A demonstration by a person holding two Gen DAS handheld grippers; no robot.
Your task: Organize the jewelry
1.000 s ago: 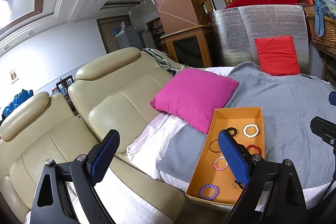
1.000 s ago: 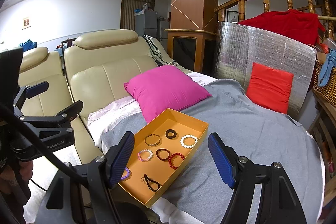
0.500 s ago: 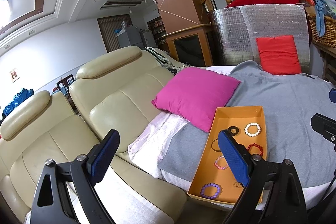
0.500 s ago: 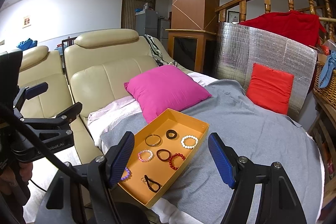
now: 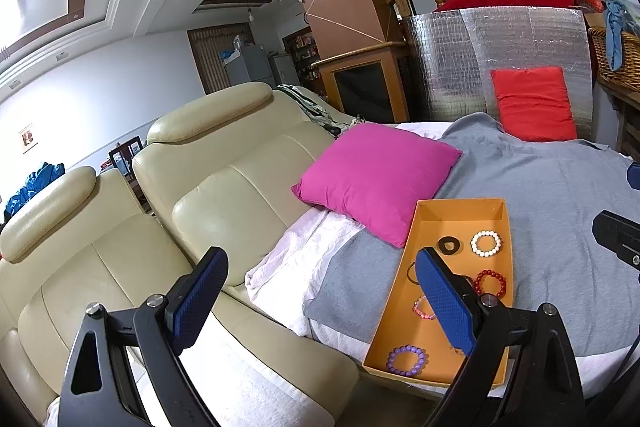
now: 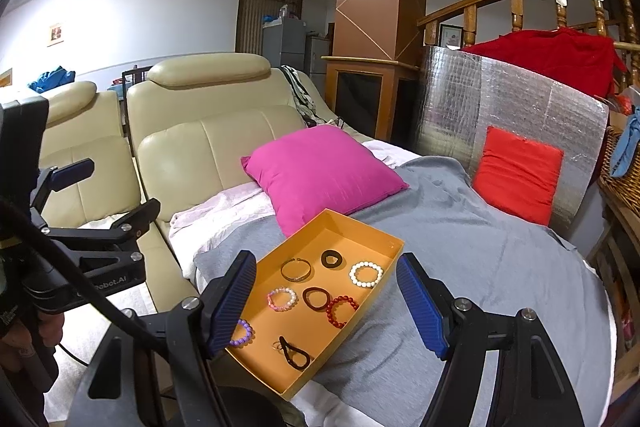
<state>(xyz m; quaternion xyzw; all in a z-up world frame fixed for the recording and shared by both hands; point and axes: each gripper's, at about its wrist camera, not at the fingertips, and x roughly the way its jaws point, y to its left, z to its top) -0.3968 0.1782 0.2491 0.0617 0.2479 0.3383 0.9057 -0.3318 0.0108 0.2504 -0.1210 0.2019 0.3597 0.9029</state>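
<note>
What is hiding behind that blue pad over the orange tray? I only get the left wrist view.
Observer: A dark brown bracelet, lying between the pink beads and the red beads.
Operator: Anything else at the tray's near end?
Observer: Yes, a black looped tie, flat on the floor of the orange tray.
Operator: Is the other gripper holding something?
Observer: No, the right gripper is open and empty, above the tray.

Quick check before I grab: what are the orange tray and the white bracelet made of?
Orange tray: probably matte cardboard, with thin, straight folded walls. White bracelet: round glossy beads, maybe faux pearl or plastic; can't tell which.
</note>
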